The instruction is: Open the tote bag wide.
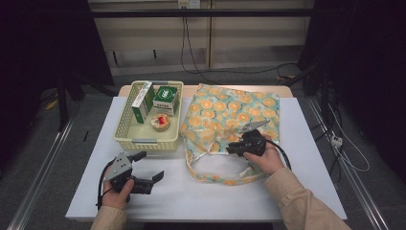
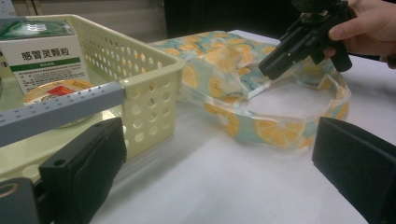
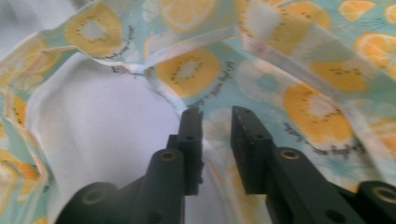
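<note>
A fabric tote bag (image 1: 230,112) printed with orange slices lies flat on the white table (image 1: 215,196), its handle loop (image 1: 215,178) toward the person. My right gripper (image 1: 231,149) rests at the bag's near edge. In the right gripper view its jaws (image 3: 217,112) stand a narrow gap apart just over the printed cloth (image 3: 303,93), with nothing pinched between them. The left gripper view shows that same right gripper (image 2: 268,70) tipped down at the bag's rim (image 2: 219,60). My left gripper (image 1: 151,166) lies open at the front left, wide apart (image 2: 219,158) and empty.
A pale yellow perforated basket (image 1: 143,142) stands left of the bag, holding a white-and-green box (image 1: 142,101), a green box (image 1: 166,99) and a round tin (image 1: 160,122). The basket's corner (image 2: 149,77) is close to my left jaw. Cables hang beyond the table.
</note>
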`<act>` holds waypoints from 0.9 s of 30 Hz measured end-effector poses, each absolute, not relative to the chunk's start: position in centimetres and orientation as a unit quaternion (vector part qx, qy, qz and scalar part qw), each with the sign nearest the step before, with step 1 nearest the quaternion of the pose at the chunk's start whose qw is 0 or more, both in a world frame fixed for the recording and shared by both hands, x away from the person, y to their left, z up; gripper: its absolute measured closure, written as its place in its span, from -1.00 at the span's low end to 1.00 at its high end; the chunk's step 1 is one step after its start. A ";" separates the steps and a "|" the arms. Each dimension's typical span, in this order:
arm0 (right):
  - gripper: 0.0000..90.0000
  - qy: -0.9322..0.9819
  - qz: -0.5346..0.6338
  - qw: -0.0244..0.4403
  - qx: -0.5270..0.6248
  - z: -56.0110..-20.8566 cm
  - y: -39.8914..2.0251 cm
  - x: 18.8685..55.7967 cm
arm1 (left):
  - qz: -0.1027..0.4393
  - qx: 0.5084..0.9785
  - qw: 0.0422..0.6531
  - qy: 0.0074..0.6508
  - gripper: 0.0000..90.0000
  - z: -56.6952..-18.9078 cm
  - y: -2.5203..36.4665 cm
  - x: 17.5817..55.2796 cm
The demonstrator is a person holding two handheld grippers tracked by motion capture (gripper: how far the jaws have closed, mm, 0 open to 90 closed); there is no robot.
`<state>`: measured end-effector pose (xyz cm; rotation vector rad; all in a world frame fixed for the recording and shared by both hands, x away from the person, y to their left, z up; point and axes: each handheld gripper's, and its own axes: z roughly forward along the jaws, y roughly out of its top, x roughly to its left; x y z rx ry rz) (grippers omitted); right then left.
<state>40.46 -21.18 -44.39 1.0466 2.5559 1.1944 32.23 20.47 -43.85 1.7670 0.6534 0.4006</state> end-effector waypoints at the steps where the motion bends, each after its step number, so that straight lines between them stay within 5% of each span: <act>1: 0.57 0.853 0.389 0.072 0.341 -44.4 -20.9 40.4 | 0.170 0.753 0.572 0.278 -0.94 -43.8 20.5 32.2; 7: 0.61 0.873 0.360 0.089 0.318 -45.3 -19.9 40.3 | 0.172 0.752 0.571 0.281 -0.94 -43.9 20.6 32.3; 13: 1.00 0.872 0.364 0.083 0.317 -45.3 -19.7 40.4 | 0.174 0.752 0.571 0.279 -0.94 -43.8 20.8 32.2; 27: 1.00 0.827 0.427 0.072 0.360 -43.0 -21.5 41.3 | 0.174 0.754 0.569 0.278 -0.94 -43.8 20.6 32.2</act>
